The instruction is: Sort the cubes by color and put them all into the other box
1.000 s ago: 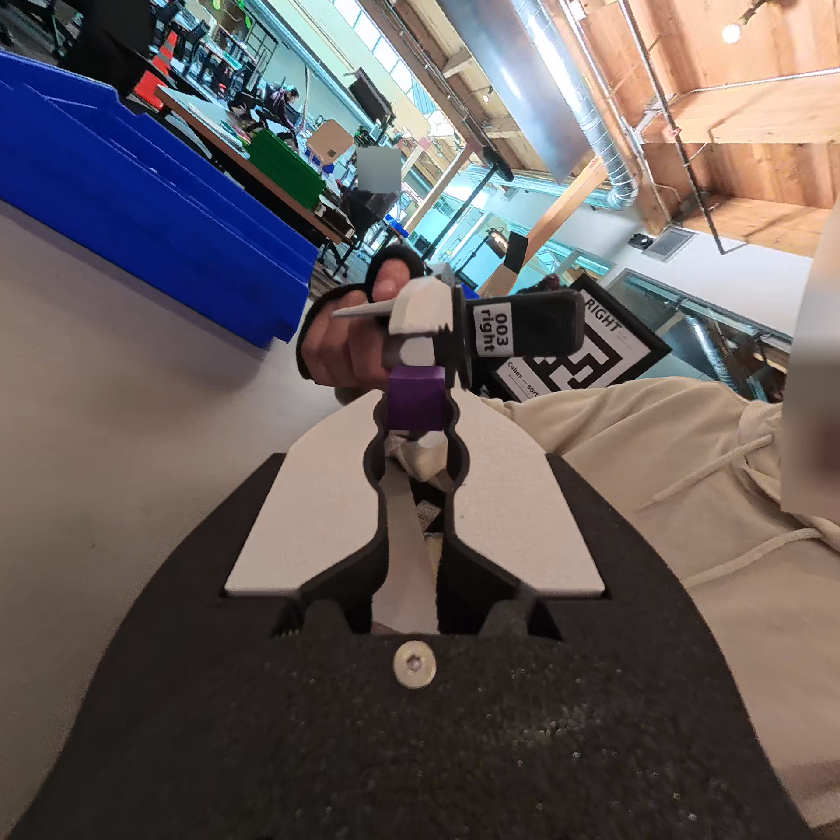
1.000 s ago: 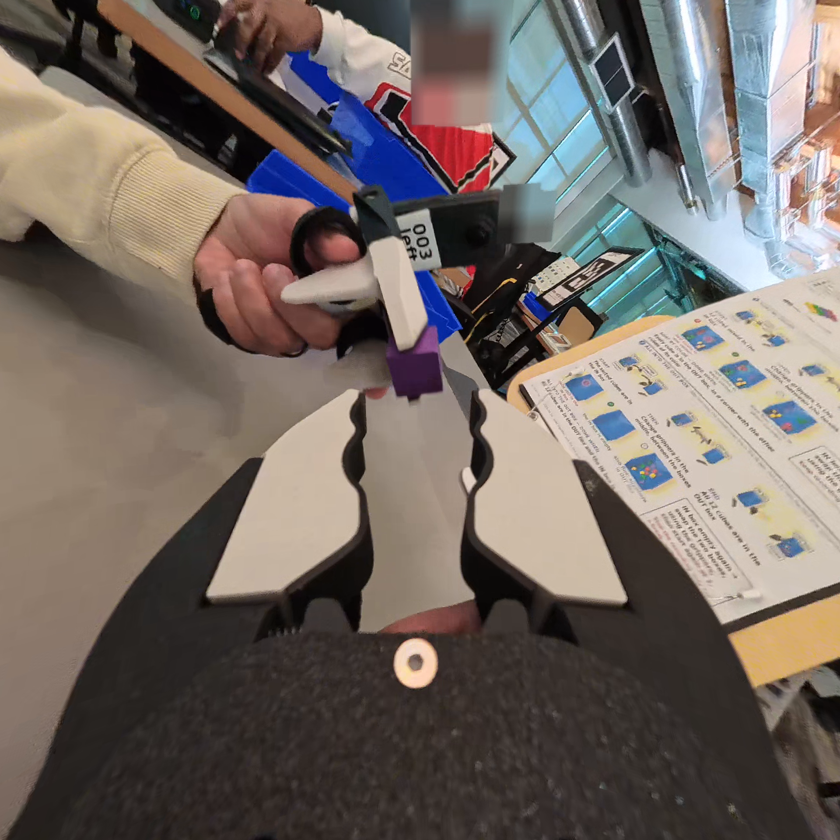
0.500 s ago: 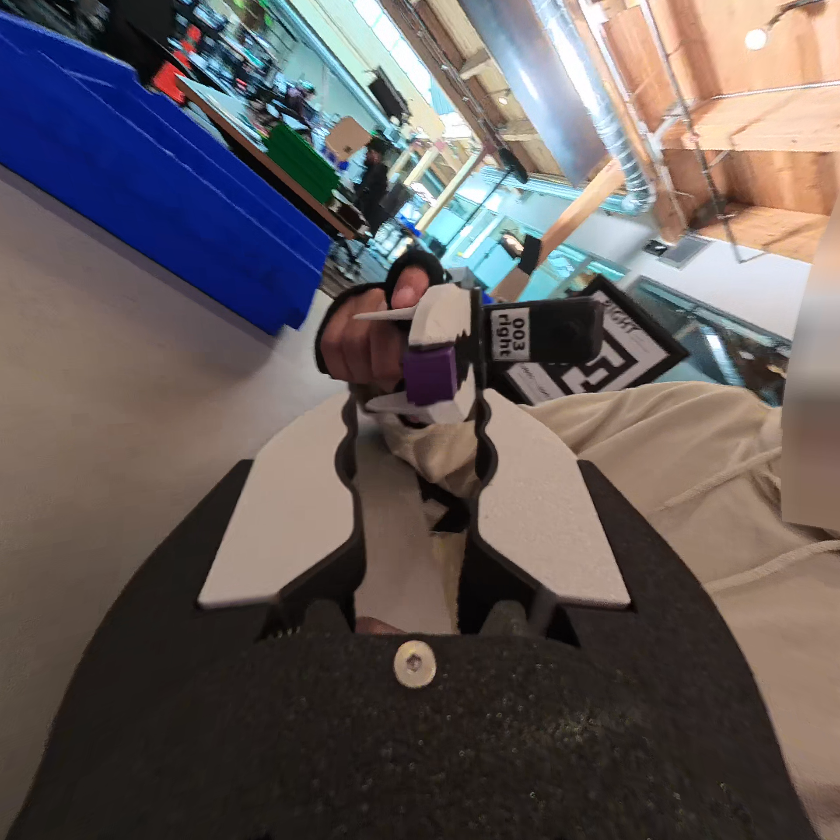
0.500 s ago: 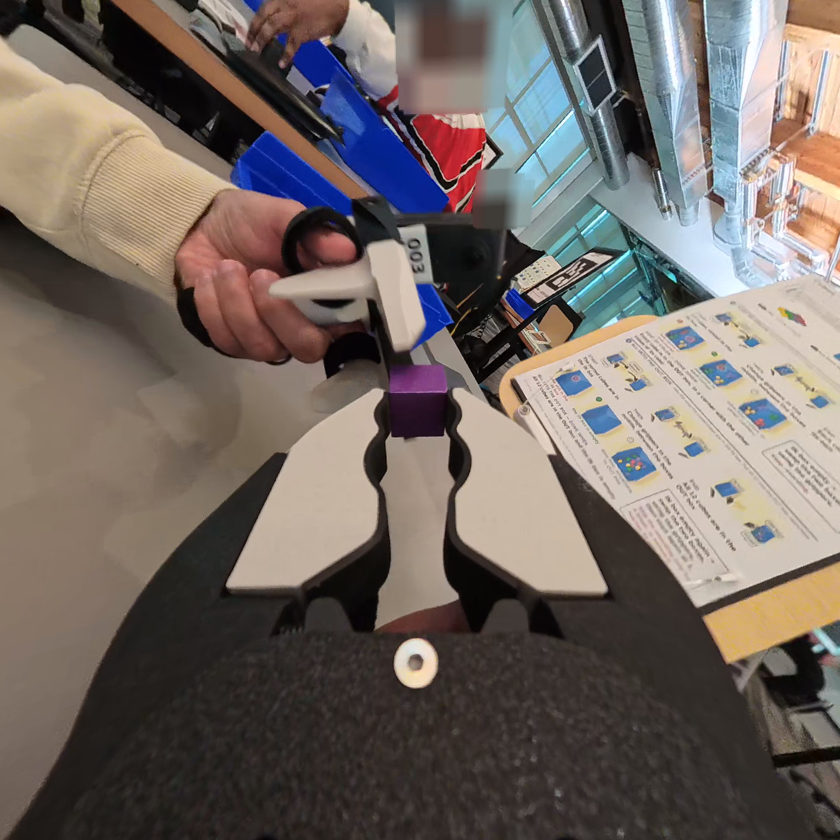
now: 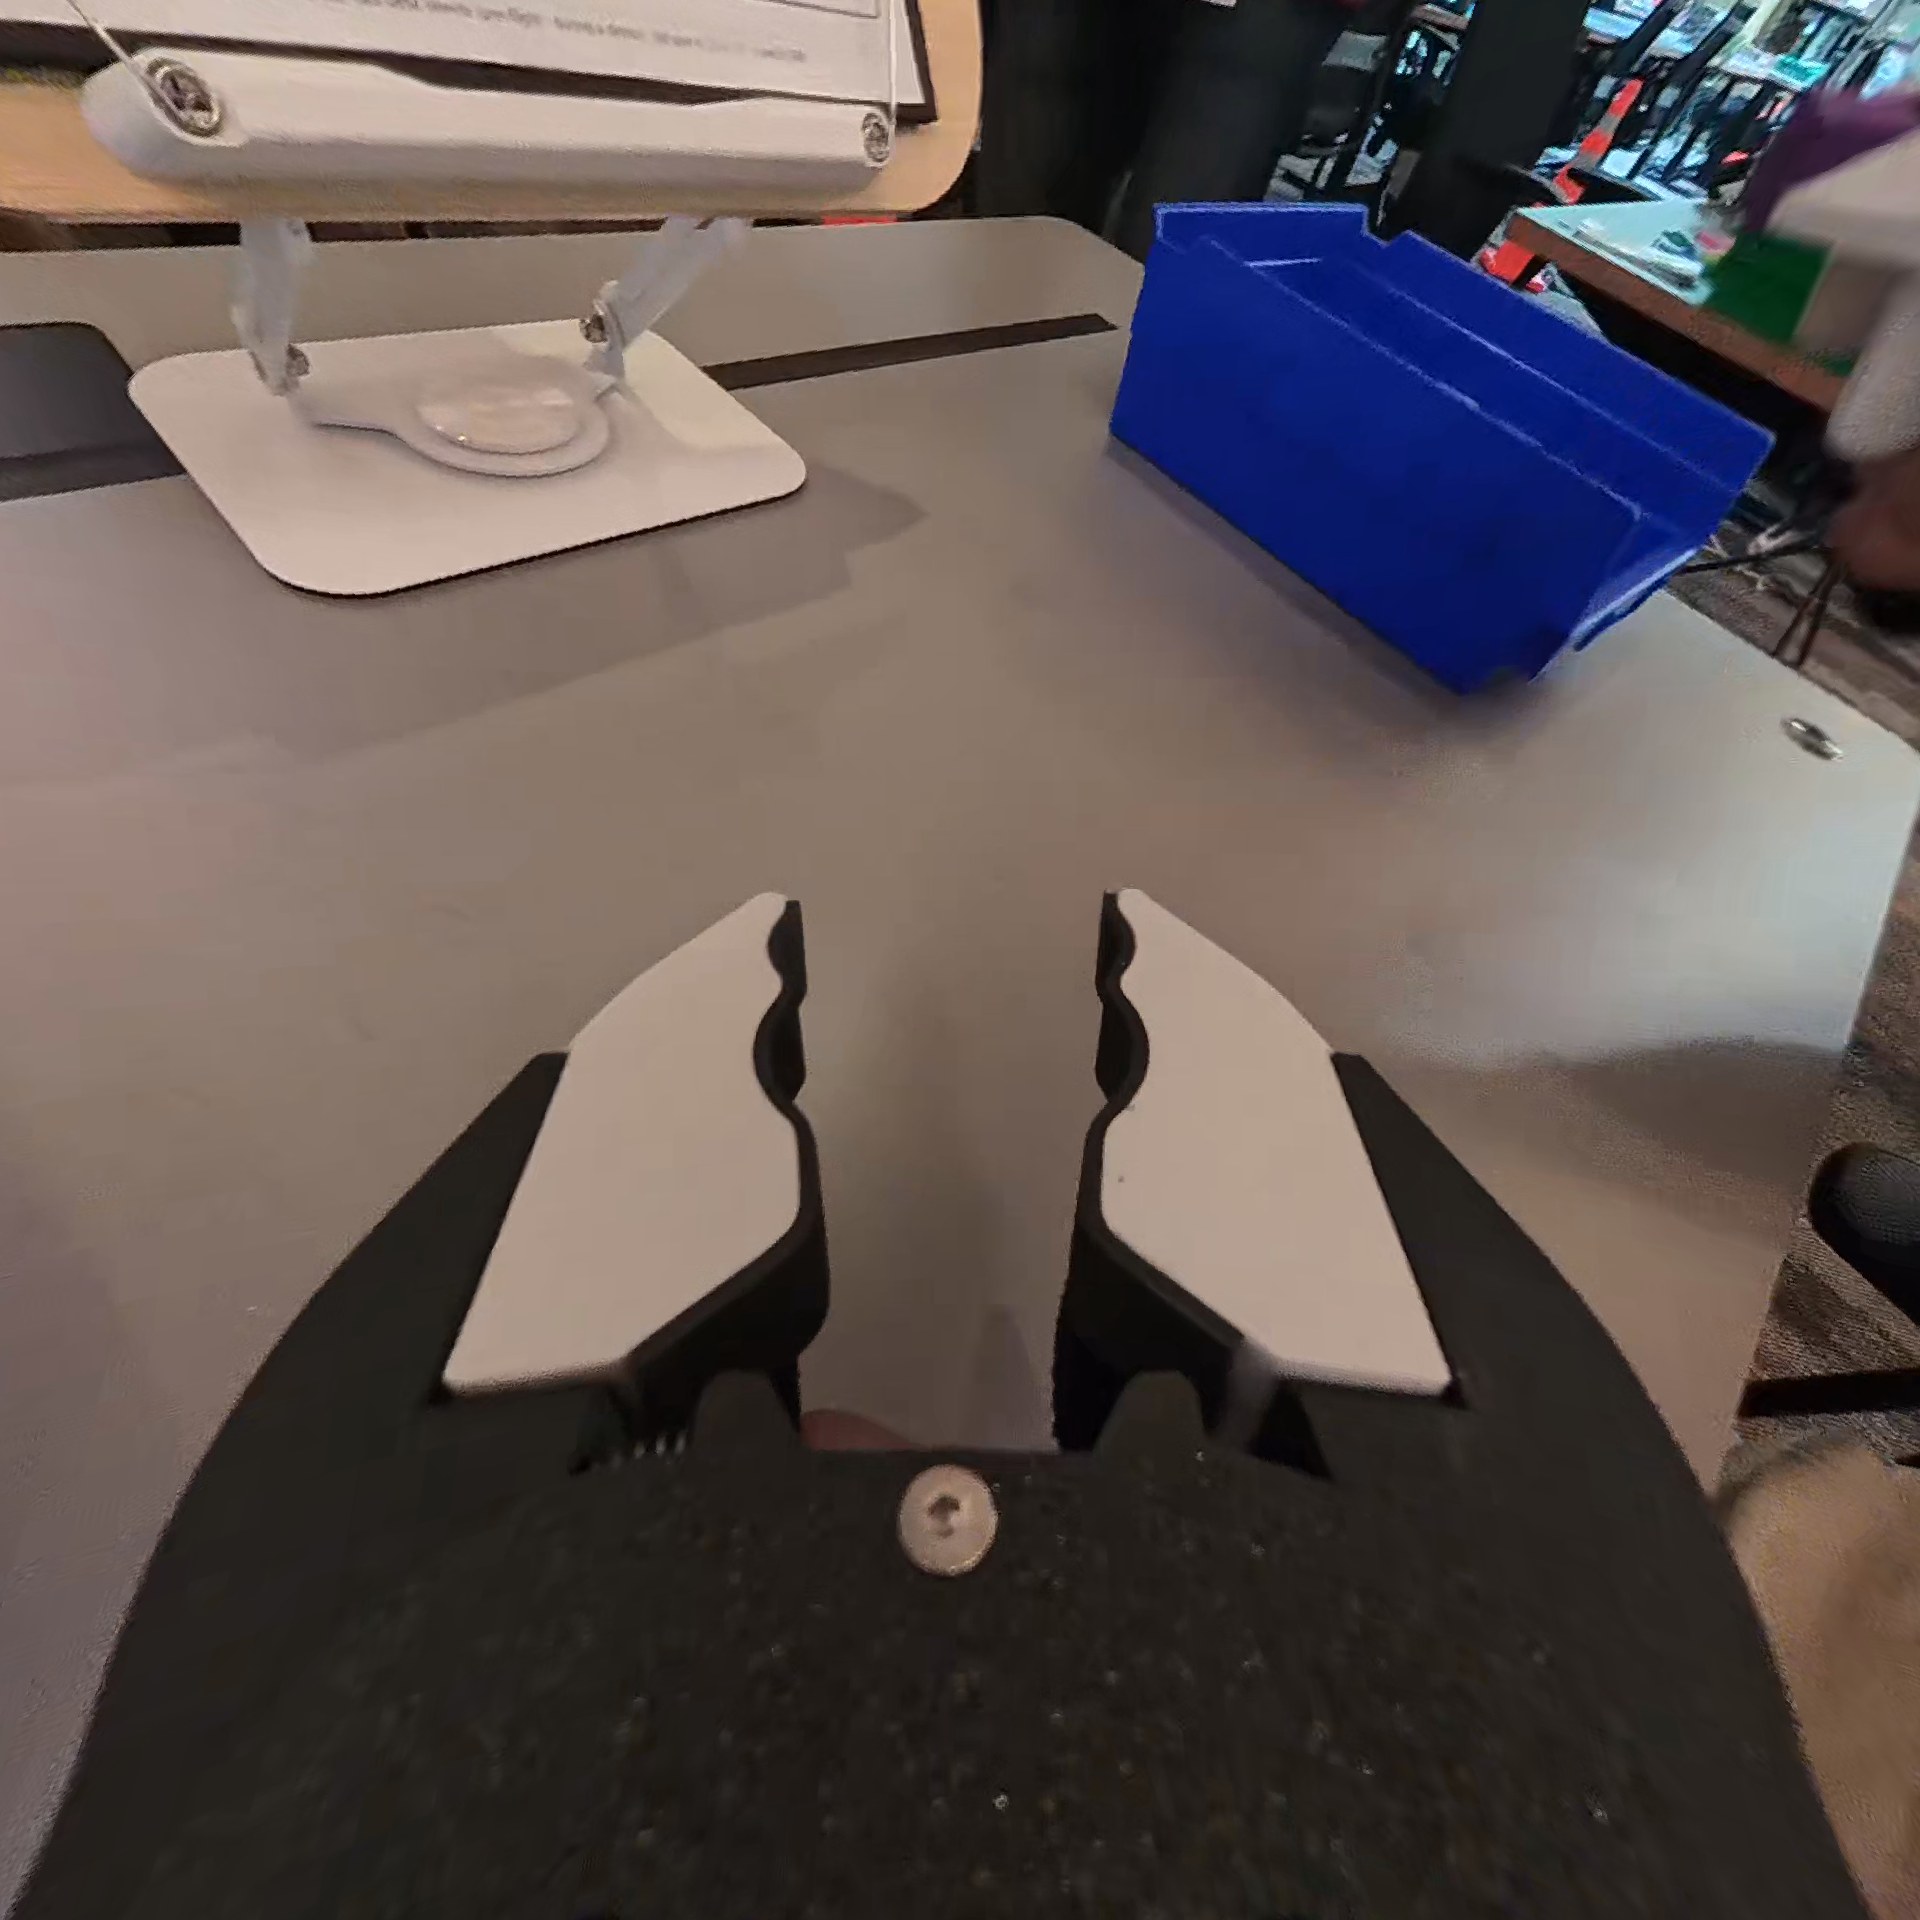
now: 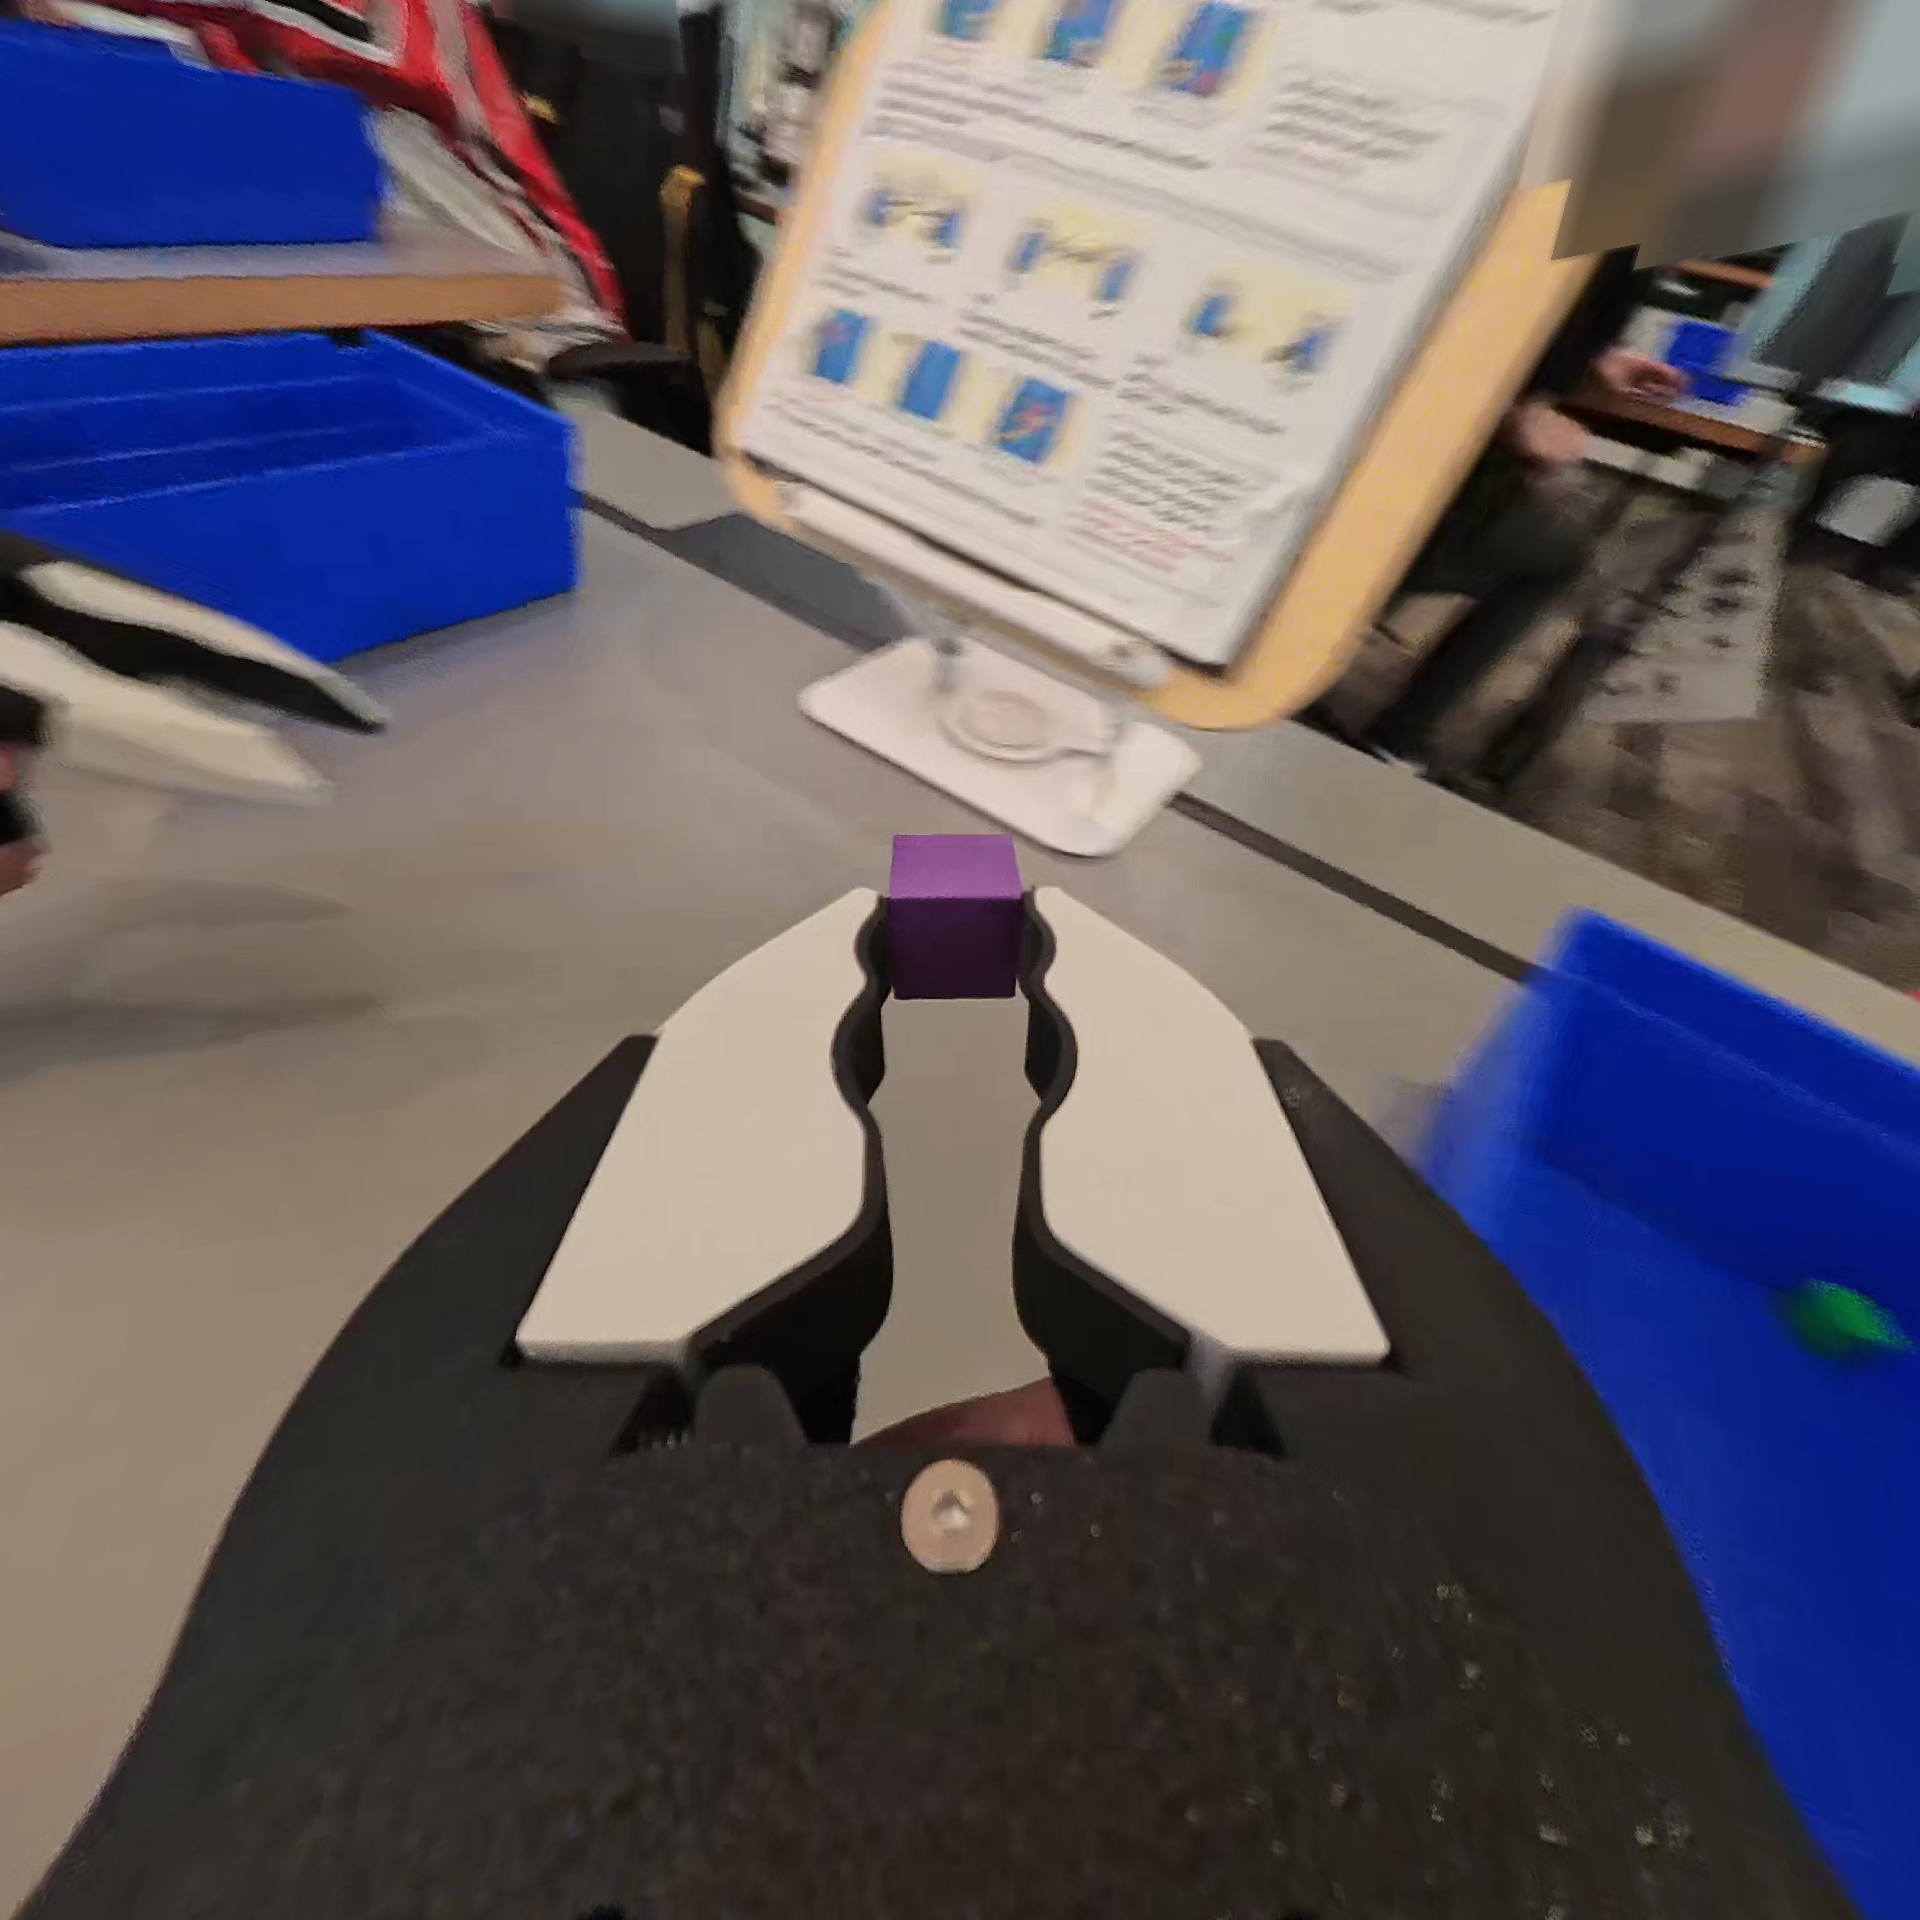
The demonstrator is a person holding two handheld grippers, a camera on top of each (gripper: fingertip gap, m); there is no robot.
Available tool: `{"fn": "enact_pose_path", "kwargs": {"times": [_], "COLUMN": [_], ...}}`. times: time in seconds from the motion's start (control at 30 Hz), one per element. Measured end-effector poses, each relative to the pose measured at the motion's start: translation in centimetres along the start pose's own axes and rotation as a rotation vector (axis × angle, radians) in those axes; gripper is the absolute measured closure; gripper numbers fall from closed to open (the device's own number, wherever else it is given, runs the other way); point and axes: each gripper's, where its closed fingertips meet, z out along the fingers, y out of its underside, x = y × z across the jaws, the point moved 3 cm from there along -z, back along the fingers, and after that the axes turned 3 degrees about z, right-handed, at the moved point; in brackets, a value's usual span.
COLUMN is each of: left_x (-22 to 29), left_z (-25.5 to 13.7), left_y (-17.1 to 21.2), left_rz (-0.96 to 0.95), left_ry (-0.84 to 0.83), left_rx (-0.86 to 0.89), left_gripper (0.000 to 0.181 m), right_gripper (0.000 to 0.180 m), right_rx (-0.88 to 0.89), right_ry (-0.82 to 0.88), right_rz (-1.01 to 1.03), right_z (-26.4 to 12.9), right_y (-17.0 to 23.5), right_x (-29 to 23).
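1. Purple cube point(image 6: 954, 920) is being pinched at the tips of the right gripper point(image 6: 952, 935), carried above the grey table point(image 6: 520, 935).
2. Nothing is being held by the left gripper point(image 5: 950, 935); its jaws are being kept apart.
3. A drop into the blue box point(image 6: 1714, 1195) beside a green cube point(image 6: 1844, 1325) is probably being lined up next.

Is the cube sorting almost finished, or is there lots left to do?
Hard to say how much is left. One green cube already sits in the blue box on the right. The right gripper has its jaws shut on a purple cube, which isn't in a box yet. The left gripper is open and empty. No other cubes show.
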Motion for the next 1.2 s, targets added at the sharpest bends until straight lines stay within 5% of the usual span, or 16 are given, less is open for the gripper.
{"fn": "enact_pose_path", "kwargs": {"times": [0.1, 0.23, 0.37, 0.53, 0.87, 1.1, 1.2], "left_x": [0.4, 1.1, 1.2, 0.8, 0.3, 0.0, 0.0], "left_z": [-0.5, -0.8, -1.0, -0.8, 0.1, 0.6, 0.3], "left_y": [-0.5, -0.9, -1.3, -1.0, 0.8, 1.4, 1.2], "left_rz": [0.026, 0.057, 0.070, 0.063, 0.062, 0.054, 0.048], "left_ry": [0.004, 0.007, 0.004, -0.002, -0.020, -0.028, -0.021], "left_rx": [0.012, 0.012, 0.016, 0.002, -0.066, -0.087, -0.077], "left_gripper": [0.127, 0.128, 0.129, 0.129, 0.129, 0.129, 0.129], "right_gripper": [0.157, 0.156, 0.156, 0.156, 0.156, 0.141, 0.137], "right_rx": [-0.233, -0.679, -1.008, -1.210, -1.377, -1.331, -1.157], "right_ry": [0.175, 0.231, 0.168, 0.168, 0.189, 0.196, 0.320], "right_rz": [-0.010, 0.063, 0.199, 0.232, 0.218, 0.173, 0.132], "right_z": [-3.8, -6.0, -5.9, -5.4, -5.7, -5.9, -6.1], "right_y": [-0.8, 4.6, 12.0, 16.8, 20.6, 20.3, 16.9], "right_x": [8.9, 18.5, 21.3, 22.0, 22.4, 23.1, 24.1]}}
